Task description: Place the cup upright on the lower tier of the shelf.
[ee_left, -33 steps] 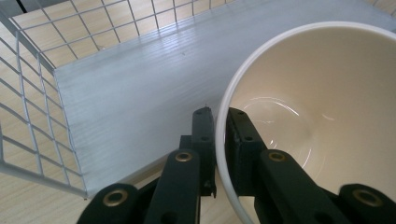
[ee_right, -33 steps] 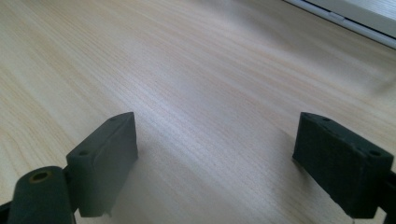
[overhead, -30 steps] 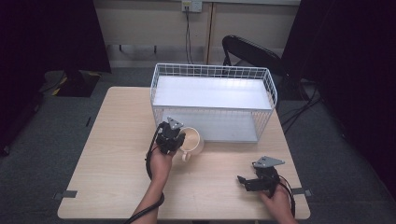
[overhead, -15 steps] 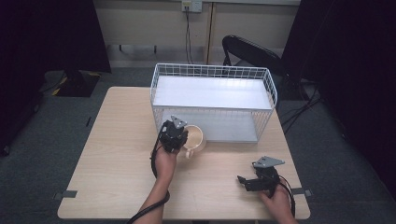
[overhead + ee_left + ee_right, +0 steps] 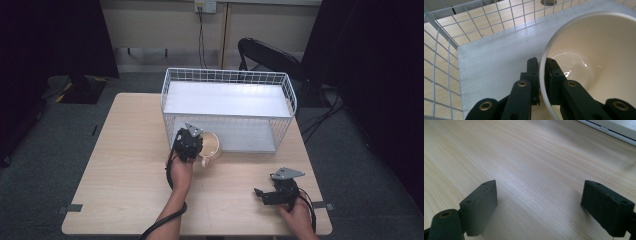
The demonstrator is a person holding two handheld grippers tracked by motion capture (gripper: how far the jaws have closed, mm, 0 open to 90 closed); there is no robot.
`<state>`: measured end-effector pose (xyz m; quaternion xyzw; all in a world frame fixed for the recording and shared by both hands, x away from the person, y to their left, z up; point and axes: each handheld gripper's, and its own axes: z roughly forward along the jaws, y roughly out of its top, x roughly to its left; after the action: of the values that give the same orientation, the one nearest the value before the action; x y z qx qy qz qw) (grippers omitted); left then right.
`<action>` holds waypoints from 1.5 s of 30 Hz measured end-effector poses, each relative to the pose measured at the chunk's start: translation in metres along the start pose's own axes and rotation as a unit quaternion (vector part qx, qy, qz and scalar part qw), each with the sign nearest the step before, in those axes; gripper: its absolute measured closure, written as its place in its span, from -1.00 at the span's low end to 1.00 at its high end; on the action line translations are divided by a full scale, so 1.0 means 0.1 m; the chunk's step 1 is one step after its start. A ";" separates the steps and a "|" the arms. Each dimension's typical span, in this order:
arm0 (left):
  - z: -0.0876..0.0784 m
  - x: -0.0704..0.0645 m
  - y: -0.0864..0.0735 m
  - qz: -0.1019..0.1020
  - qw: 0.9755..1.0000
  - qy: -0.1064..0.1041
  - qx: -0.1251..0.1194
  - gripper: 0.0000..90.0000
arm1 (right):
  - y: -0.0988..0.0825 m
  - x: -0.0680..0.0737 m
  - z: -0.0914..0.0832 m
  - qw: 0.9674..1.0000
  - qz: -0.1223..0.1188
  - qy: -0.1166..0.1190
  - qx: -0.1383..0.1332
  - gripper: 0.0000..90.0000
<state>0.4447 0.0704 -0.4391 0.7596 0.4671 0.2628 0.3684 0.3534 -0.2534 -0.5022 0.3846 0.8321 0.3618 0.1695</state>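
Left gripper pinches glossy cream ceramic mug's thin rim: stiff, slippery, likely fragile; right gripper spread, empty.

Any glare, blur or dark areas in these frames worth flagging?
High view: room edges fall into deep shadow, the table evenly lit. Left gripper view: bright glints inside the cup, which the left hand-held gripper clamps by the rim. Right gripper view: the right hand-held gripper is open; nearest parts soft, far edge blurred.

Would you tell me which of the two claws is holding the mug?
The left claw: its jaws pinch the cream mug's rim by the wire basket. The right claw is open over bare table.
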 end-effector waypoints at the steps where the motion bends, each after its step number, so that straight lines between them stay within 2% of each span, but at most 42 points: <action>1: 0.00 0.00 0.00 0.003 1.000 0.002 0.002 0.85 | 0.00 0.00 0.00 1.000 0.000 0.000 0.000 -0.72; 12: 0.06 -0.06 0.05 0.005 1.000 0.015 -0.007 0.85 | 0.00 0.00 0.00 1.000 0.000 0.000 0.000 -0.72; 17: 0.10 -0.06 0.06 -0.004 1.000 0.022 -0.011 0.85 | 0.00 0.00 0.00 1.000 0.000 0.000 0.000 -0.72; 21: 0.12 -0.07 0.08 -0.002 1.000 0.027 -0.014 0.85 | 0.00 0.00 0.00 1.000 0.000 0.000 0.000 -0.72; 25: 0.14 -0.06 0.08 -0.013 0.999 0.034 -0.020 0.85 | 0.00 0.00 0.00 1.000 0.000 0.000 0.000 -0.72; 31: 0.15 -0.05 0.09 -0.010 0.999 0.045 -0.024 0.85 | 0.00 0.00 0.00 1.000 0.000 0.000 0.000 -0.72; 45: 0.22 -0.06 0.10 -0.035 0.998 0.050 -0.036 0.84 | 0.00 0.00 0.00 1.000 0.000 0.000 0.000 -0.72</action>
<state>0.4635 0.0549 -0.4442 0.7151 0.5016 0.3038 0.3804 0.3533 -0.2534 -0.5022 0.3847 0.8321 0.3619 0.1695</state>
